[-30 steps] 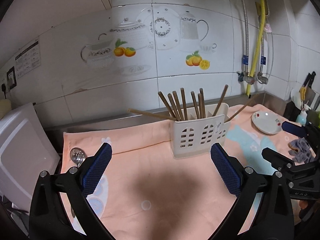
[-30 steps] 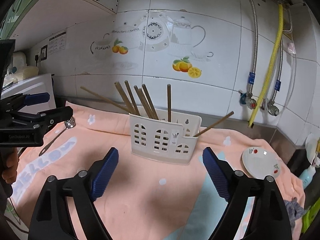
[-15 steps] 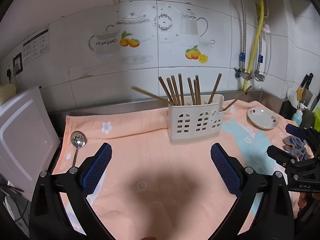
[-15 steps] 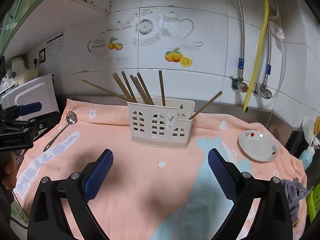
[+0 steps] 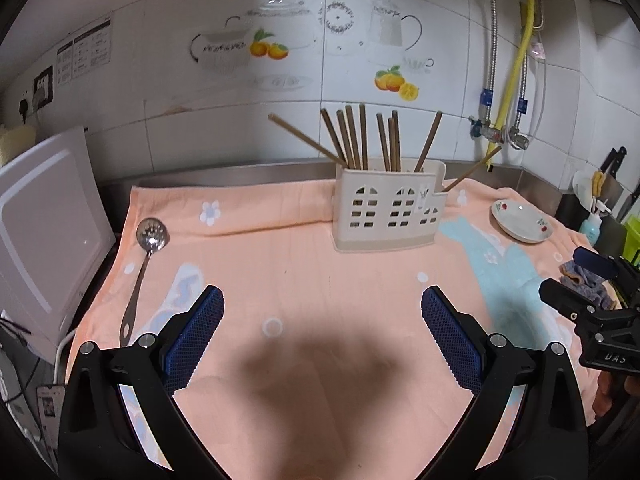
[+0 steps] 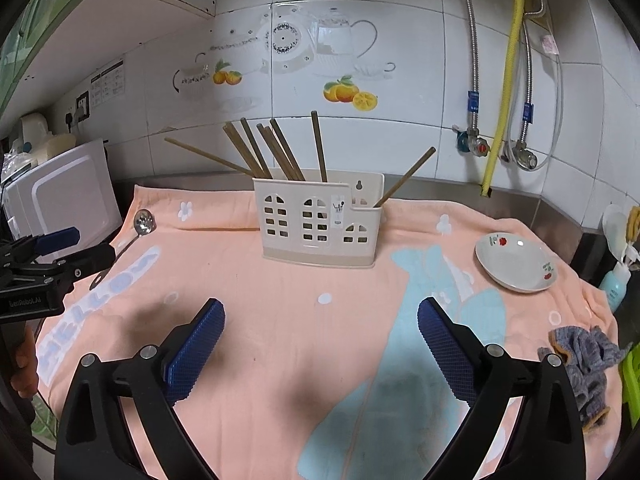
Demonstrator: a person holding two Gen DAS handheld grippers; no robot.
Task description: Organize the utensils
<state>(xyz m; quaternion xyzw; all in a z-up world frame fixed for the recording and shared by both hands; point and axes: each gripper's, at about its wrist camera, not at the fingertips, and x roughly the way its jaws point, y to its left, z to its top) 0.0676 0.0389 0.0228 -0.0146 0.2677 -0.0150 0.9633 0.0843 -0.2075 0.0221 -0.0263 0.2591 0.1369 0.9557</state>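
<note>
A white plastic utensil caddy [image 5: 390,210] stands at the back of the peach towel and holds several brown chopsticks [image 5: 356,138]; it also shows in the right wrist view [image 6: 318,220]. A metal slotted spoon [image 5: 146,256] lies flat at the towel's left edge, seen small in the right wrist view [image 6: 140,226]. My left gripper [image 5: 322,322] is open and empty, hovering above the towel in front of the caddy. My right gripper [image 6: 320,330] is open and empty, also in front of the caddy, to the right.
A small white dish [image 6: 514,262] with red fruit print sits right of the caddy. A grey knitted cloth [image 6: 586,368] lies at the towel's right edge. A white appliance [image 5: 44,220] stands at the left. Pipes [image 6: 500,92] run down the tiled wall.
Both grippers have pulled back and up from the caddy, which looks smaller and farther now. More of the towel and the whole spoon have come into view. Both stayed open.
</note>
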